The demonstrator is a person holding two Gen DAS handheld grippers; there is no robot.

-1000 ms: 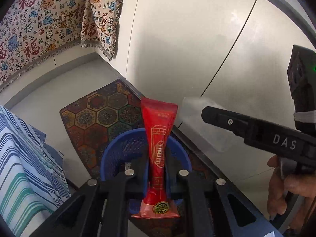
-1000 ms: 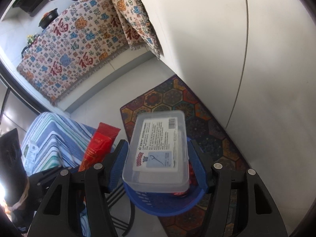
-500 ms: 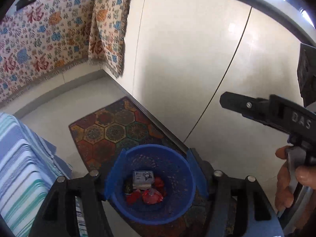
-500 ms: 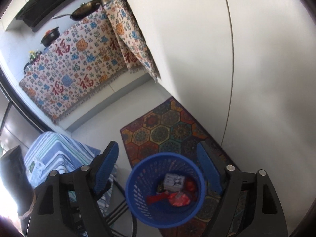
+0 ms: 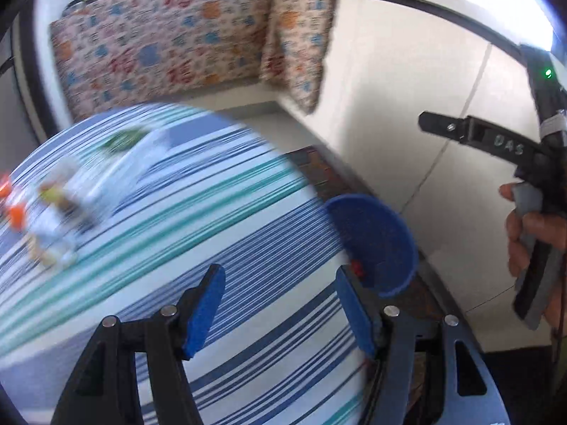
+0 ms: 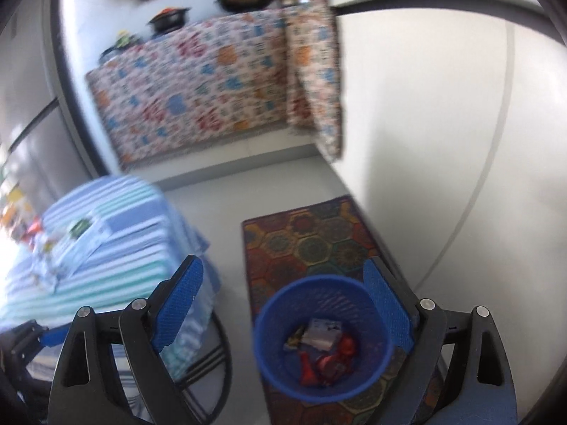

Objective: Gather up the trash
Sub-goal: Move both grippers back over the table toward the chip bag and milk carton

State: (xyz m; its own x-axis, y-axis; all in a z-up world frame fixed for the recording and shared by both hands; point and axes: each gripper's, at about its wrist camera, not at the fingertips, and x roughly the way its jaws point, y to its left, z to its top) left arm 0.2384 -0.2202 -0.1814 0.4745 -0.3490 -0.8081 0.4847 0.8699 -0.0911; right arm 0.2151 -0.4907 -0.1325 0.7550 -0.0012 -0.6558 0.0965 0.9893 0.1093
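Observation:
A blue mesh trash basket (image 6: 322, 336) stands on the floor mat and holds a clear plastic box (image 6: 320, 331) and red wrappers (image 6: 329, 361). My right gripper (image 6: 283, 308) is open and empty above and just left of the basket. My left gripper (image 5: 280, 308) is open and empty over the striped tablecloth (image 5: 159, 233). The basket (image 5: 375, 244) shows past the table edge to its right. Blurred pieces of trash (image 5: 53, 219) lie at the table's far left. The right gripper tool (image 5: 496, 141) shows at the right, held in a hand.
A hexagon-pattern floor mat (image 6: 312, 241) lies under the basket beside a white wall (image 6: 425, 124). A counter draped in patterned cloth (image 6: 198, 85) stands at the back with pans on top. The striped table (image 6: 88, 248) is left of the basket.
Both grippers opened and dropped the red wrapper and the clear box into the basket. The left gripper then swung left over the striped table. The right gripper pulled up and back.

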